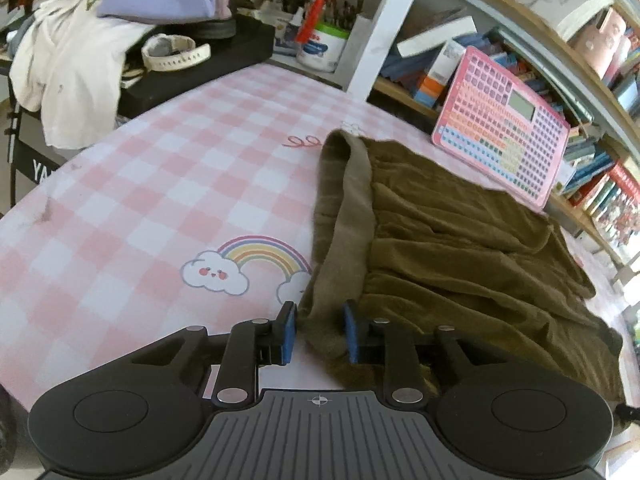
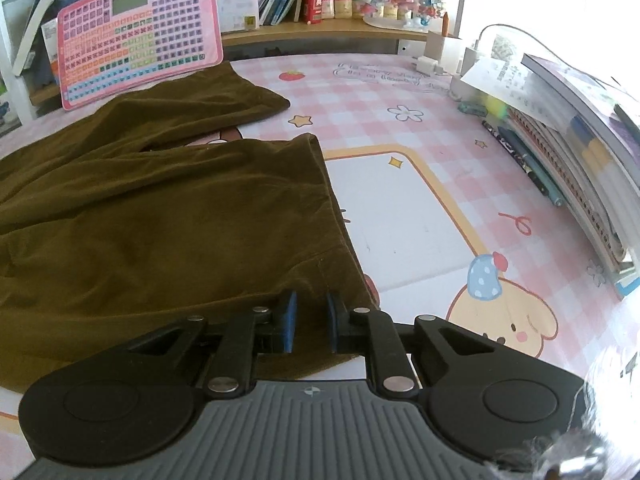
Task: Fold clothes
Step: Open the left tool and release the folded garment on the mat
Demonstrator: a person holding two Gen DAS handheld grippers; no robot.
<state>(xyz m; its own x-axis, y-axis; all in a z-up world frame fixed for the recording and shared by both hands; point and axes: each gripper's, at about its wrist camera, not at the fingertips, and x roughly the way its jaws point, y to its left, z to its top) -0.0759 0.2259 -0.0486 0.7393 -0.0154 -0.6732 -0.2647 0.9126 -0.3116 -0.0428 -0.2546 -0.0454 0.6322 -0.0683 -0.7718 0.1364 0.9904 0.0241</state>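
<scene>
Olive-brown trousers (image 1: 448, 240) lie spread on the pink checked table cover (image 1: 160, 184). In the left wrist view the waistband (image 1: 352, 216) runs toward me, and my left gripper (image 1: 320, 332) is open with its blue pads on either side of the waistband's near corner. In the right wrist view the trousers (image 2: 168, 216) fill the left half, with two leg ends pointing right. My right gripper (image 2: 312, 322) is open, its jaws astride the near leg's hem corner (image 2: 340, 280).
A pink keyboard toy (image 1: 504, 128) leans on the bookshelf behind the trousers; it also shows in the right wrist view (image 2: 136, 28). Stacked books and pens (image 2: 580, 160) lie at the right. A black box with clothes (image 1: 160, 60) stands at the far left.
</scene>
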